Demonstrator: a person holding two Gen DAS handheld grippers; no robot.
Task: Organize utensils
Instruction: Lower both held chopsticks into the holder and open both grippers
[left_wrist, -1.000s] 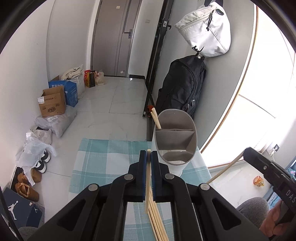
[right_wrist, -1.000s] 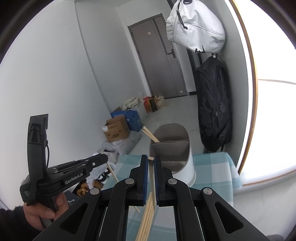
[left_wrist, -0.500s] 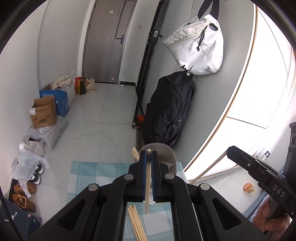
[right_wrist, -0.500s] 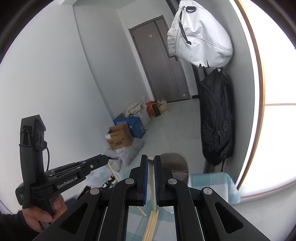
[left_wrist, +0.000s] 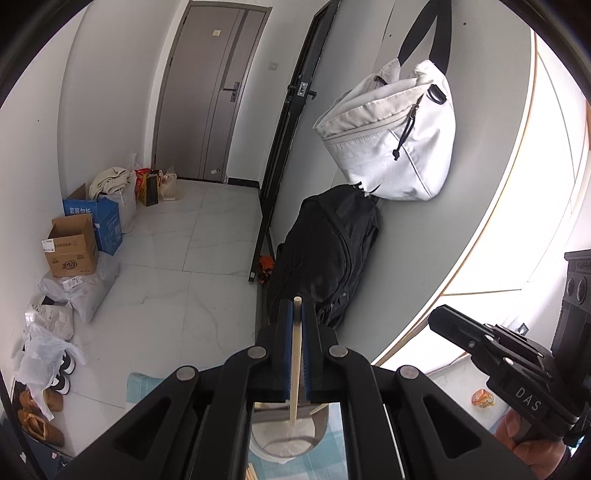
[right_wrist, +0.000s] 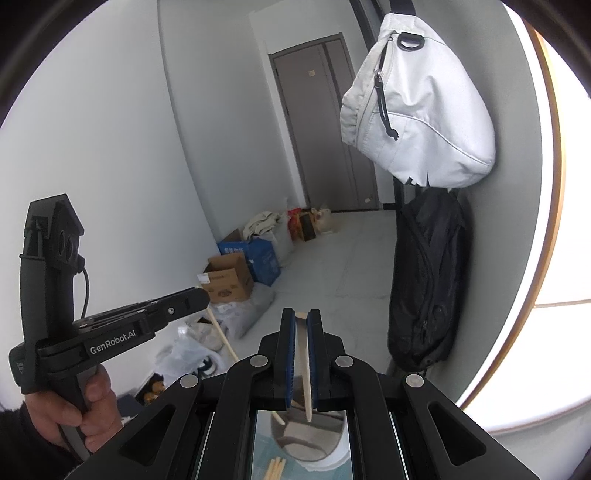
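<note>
Since the earlier frames both hands have risen, carrying each pale wooden chopstick up off the checked teal cloth (left_wrist: 138, 384). The left gripper (left_wrist: 295, 306) is clamped on one chopstick (left_wrist: 295, 369), the right gripper (right_wrist: 301, 317) on another (right_wrist: 304, 369). Each stick runs along its fingers, near end dipping above the grey divided holder (right_wrist: 314, 439) below. Next, probably: lower, release inside.

Below and just ahead of my left gripper (left_wrist: 295, 350) stands the utensil holder (left_wrist: 284, 439) on the surface (left_wrist: 147, 384), with loose chopsticks (right_wrist: 275, 467) lying nearer me. Each gripper has a chopstick between its jaws; my right gripper (right_wrist: 302, 354) is to the right of the left. Beyond them two bags (left_wrist: 391, 147) hang on the wall, with boxes (left_wrist: 72, 247) on the floor to the far left.
</note>
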